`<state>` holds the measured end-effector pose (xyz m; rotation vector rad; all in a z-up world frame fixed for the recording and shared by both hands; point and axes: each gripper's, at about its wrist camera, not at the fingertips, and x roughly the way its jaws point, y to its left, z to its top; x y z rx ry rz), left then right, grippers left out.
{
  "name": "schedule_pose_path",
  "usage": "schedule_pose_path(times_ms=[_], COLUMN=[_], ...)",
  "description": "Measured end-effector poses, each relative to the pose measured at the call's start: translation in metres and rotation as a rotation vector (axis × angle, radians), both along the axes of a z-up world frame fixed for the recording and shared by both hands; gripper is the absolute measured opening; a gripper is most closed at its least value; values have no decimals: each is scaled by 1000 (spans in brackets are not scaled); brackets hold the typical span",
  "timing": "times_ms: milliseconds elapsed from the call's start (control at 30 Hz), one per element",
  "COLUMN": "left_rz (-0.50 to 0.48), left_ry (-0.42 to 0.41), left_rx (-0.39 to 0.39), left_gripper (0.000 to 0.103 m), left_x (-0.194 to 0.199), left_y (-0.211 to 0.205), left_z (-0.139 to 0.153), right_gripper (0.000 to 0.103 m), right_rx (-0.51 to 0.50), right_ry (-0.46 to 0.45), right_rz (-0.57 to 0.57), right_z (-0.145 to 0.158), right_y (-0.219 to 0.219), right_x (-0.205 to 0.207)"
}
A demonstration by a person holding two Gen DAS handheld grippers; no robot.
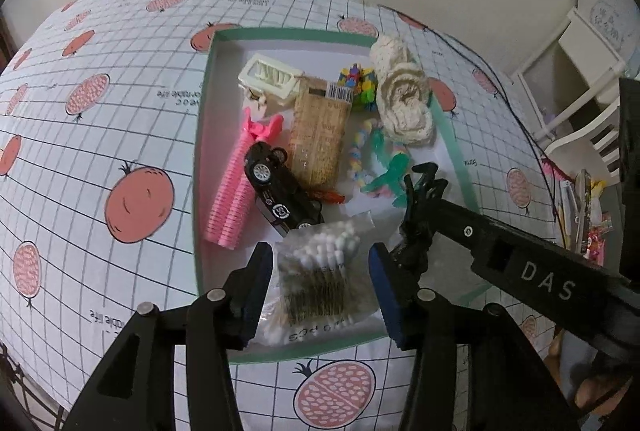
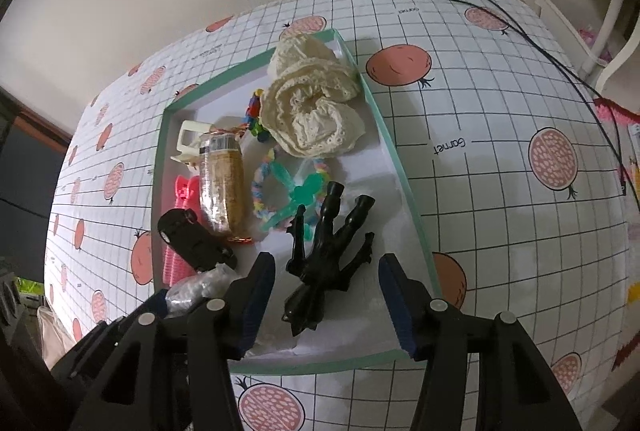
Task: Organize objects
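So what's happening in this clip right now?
A person with two handheld grippers is sorting small items in a green-rimmed box. The left gripper is open around a bag of cotton swabs at the near edge. The right gripper is open around a black toy figure lying in the box. A black toy car and other items lie inside.

Black plastic left gripper (image 1: 318, 289) and right gripper (image 2: 326, 297), blue-padded fingers (image 1: 383, 285), silver pivot screws, white "DAS" lettering
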<state>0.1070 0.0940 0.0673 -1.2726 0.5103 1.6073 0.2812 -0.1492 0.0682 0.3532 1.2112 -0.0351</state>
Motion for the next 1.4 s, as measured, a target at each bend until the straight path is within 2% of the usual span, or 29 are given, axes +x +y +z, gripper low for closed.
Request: schedule_pose_path(times_ms=[100,167,433,500,533,567,600,733,867,1100,1400], left_rz=[20,32,88,100,109,117,126,149,161,175,110], left_ry=[8,18,21,24,25,24,21,20,55,81,220], left_rx=[19,15,7,5,2,2,4,11,11,16,101], left_gripper=[60,63,67,68,71,81,85,85,95,95,95], left_x=[-6,-9,-31,-36,-39,-41,-43,-49,-51,-58,-45], left_y=[-5,-7,-25,-28,-30,-31,-33,-38,-42,-52,-73], left_z=[6,6,7,7,6,6,6,6,7,10,35], right_gripper=[59,65,81,87,89,92,96,103,103,103,103], right_rx=[4,2,-8,-11,-13,-12,-12,-25,-40,-92,-124], right_ry=[-5,-12,-31,-32,-29,-28,-27,-22,-26,-51,-150], right_rz=[5,7,10,9,8,8,7,19,36,45,29], right_z=[3,5,11,12,12,12,11,11,12,21,46], right_y=[2,5,10,10,10,11,11,14,18,23,34], right_x=[-4,-7,-13,-14,-14,-14,-15,-17,-19,-27,-50])
